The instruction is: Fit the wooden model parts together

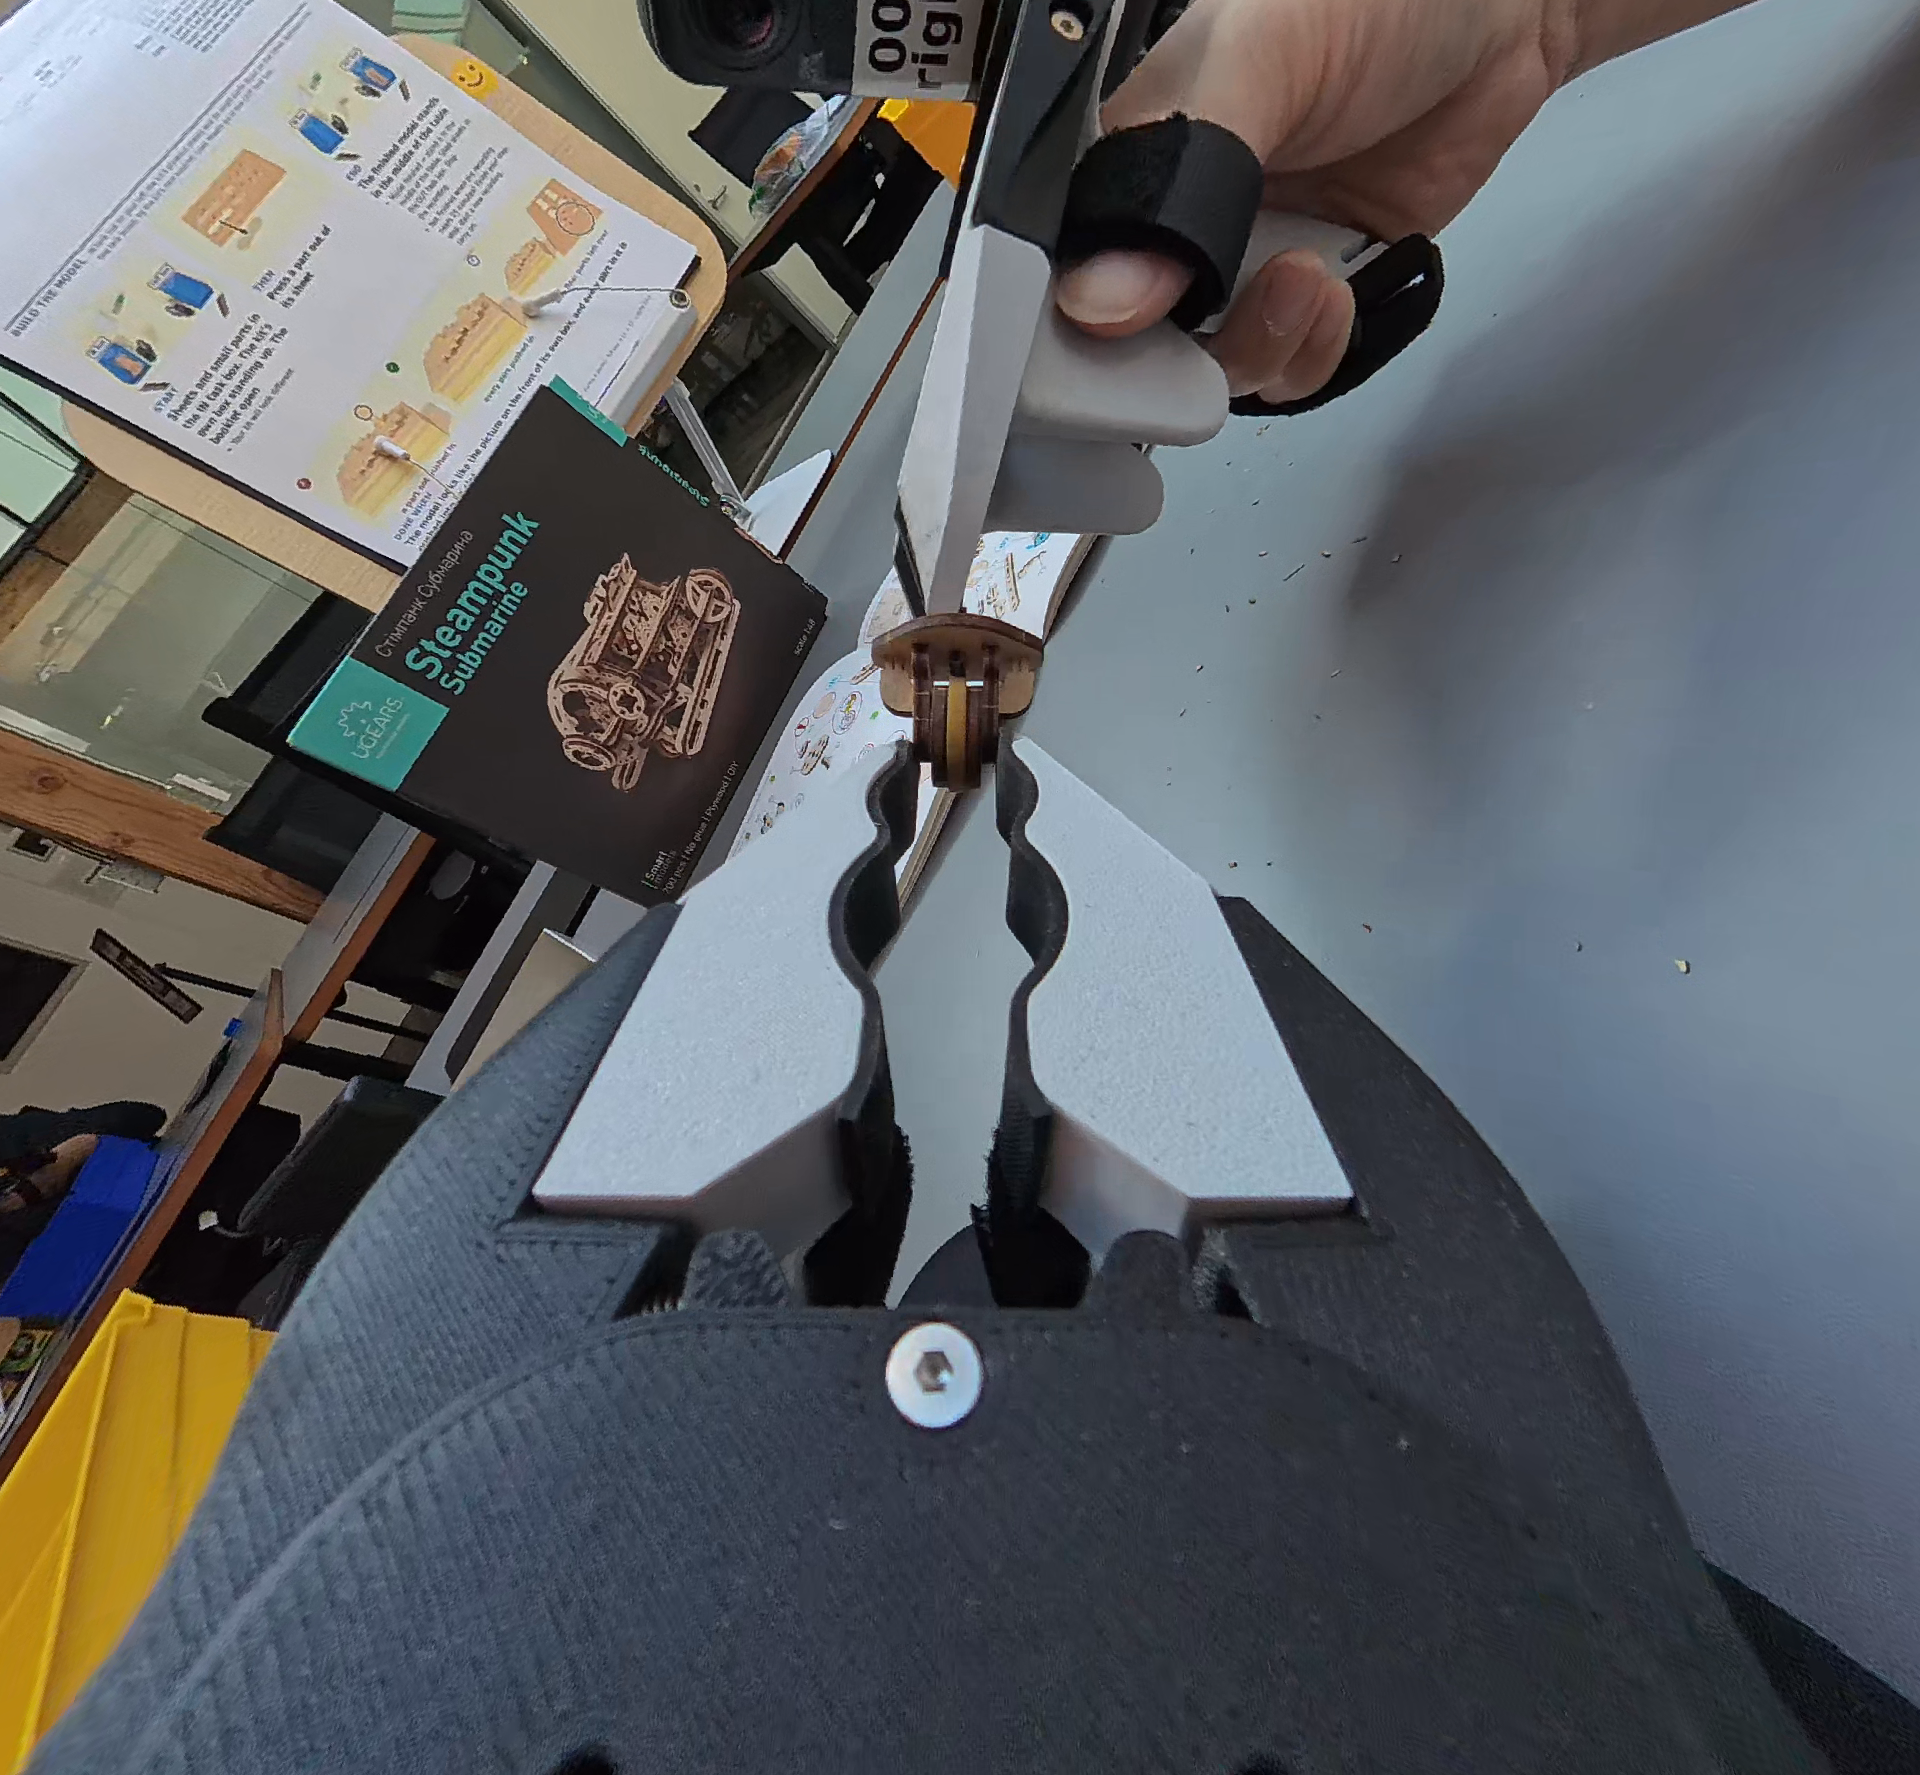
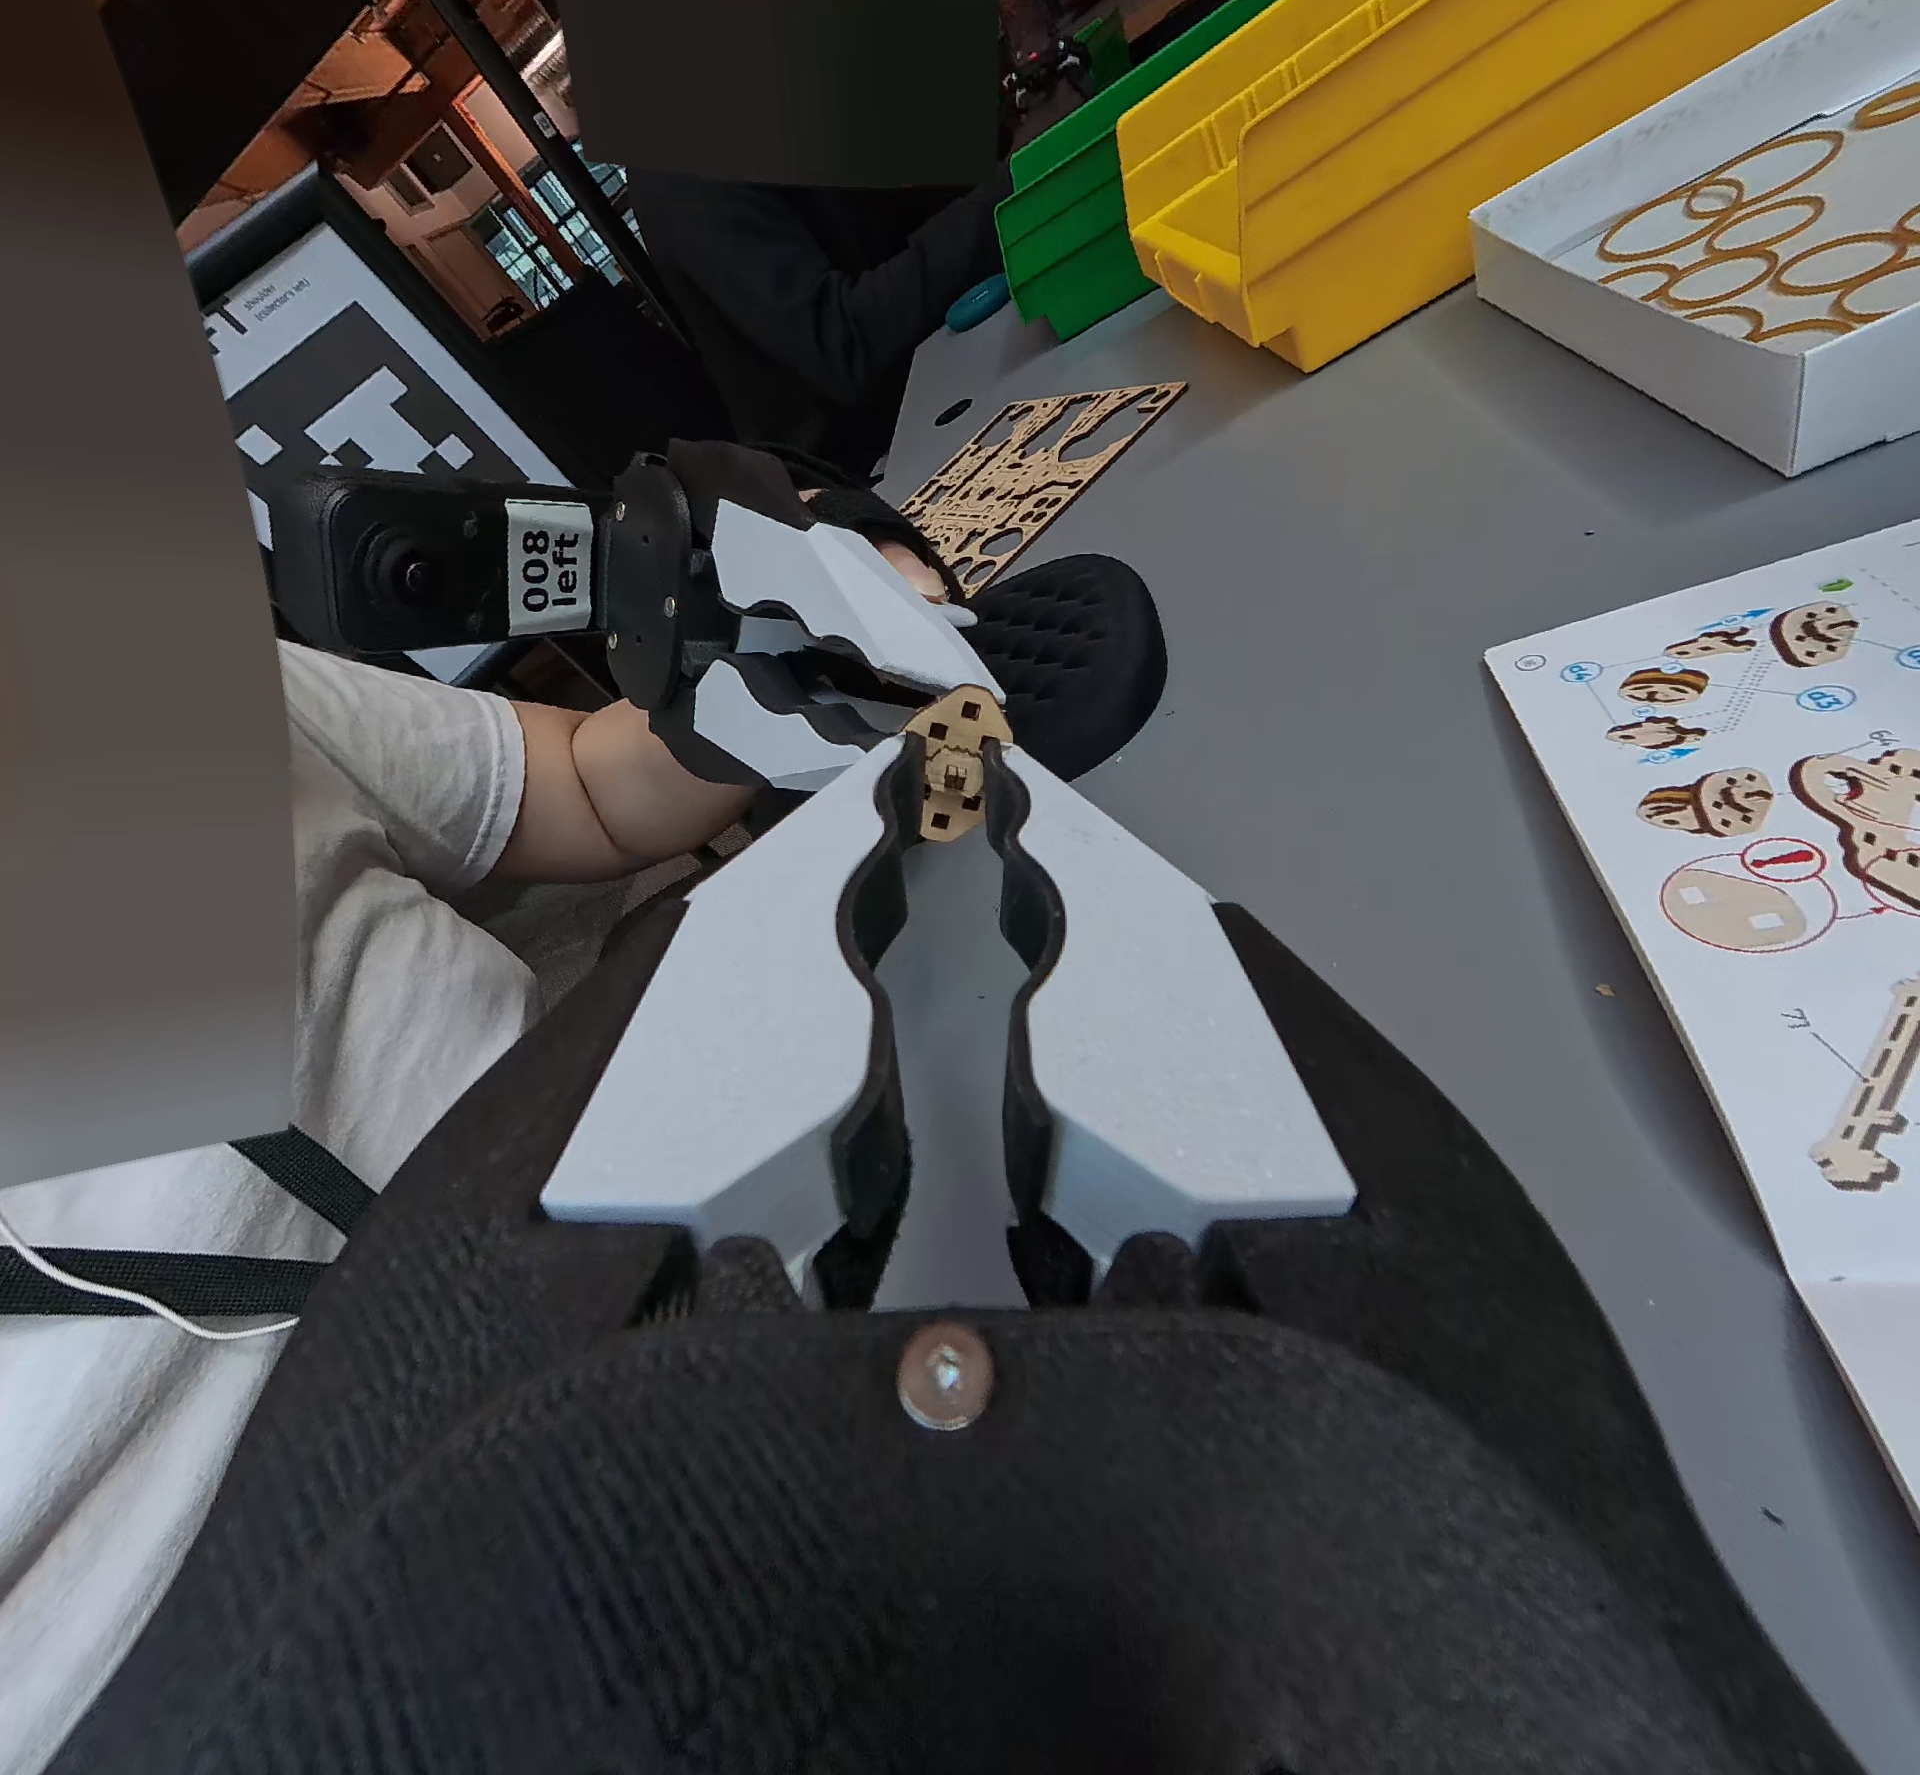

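Left wrist view: the left gripper [image 1: 956,769] was seen clamped at its fingertips on the disc stack of the wooden assembly [image 1: 956,686]. The right gripper [image 1: 925,598] was recorded directly beyond, closed on the assembly's flat plate, with the kit box [image 1: 540,665] off to the left.

Right wrist view: the right gripper [image 2: 951,775] was observed closed on the wooden assembly [image 2: 954,769]. The left gripper [image 2: 971,676] was noted meeting it from the left, above the grey table [image 2: 1351,686]. An instruction sheet [image 2: 1714,894] was seen to the right.
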Demonstrator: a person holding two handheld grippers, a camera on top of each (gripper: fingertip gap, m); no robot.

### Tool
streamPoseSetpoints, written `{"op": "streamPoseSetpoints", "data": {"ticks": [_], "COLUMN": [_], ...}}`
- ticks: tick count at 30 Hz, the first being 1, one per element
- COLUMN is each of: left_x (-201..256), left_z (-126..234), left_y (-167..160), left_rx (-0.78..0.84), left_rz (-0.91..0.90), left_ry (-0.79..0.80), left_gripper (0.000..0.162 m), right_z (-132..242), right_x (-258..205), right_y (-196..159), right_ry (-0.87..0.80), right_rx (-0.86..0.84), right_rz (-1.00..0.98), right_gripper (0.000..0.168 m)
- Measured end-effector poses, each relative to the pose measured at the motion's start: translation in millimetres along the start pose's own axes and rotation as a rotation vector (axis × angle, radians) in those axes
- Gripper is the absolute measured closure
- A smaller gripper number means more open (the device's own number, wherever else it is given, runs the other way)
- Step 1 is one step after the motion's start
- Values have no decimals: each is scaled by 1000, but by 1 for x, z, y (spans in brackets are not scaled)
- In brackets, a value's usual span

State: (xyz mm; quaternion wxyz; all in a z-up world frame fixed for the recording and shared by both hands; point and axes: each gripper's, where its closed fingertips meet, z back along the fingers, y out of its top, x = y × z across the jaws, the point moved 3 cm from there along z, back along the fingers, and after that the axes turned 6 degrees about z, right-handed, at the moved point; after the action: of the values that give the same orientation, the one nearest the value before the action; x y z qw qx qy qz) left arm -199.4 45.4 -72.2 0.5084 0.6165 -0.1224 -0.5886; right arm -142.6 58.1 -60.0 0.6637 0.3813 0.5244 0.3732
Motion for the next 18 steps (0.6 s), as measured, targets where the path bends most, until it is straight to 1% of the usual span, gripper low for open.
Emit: {"op": "streamPoseSetpoints", "data": {"ticks": [2,9,18], "left_x": [0,1,6], "left_z": [0,-2,-5], "left_y": [-1,-2,-7], "left_rx": [-4,-17,-37], "left_rz": [30,36,45], "left_ry": [-19,-22,-64], "left_gripper": [149,150,150], "right_z": [-1,-1,0], "right_x": [1,2,5], "right_y": [-1,-3,-10], "right_ry": [-6,-13,-20], "right_rx": [-4,2,-49], "right_rz": [-1,-6,-17], "right_gripper": [157,157,157]}}
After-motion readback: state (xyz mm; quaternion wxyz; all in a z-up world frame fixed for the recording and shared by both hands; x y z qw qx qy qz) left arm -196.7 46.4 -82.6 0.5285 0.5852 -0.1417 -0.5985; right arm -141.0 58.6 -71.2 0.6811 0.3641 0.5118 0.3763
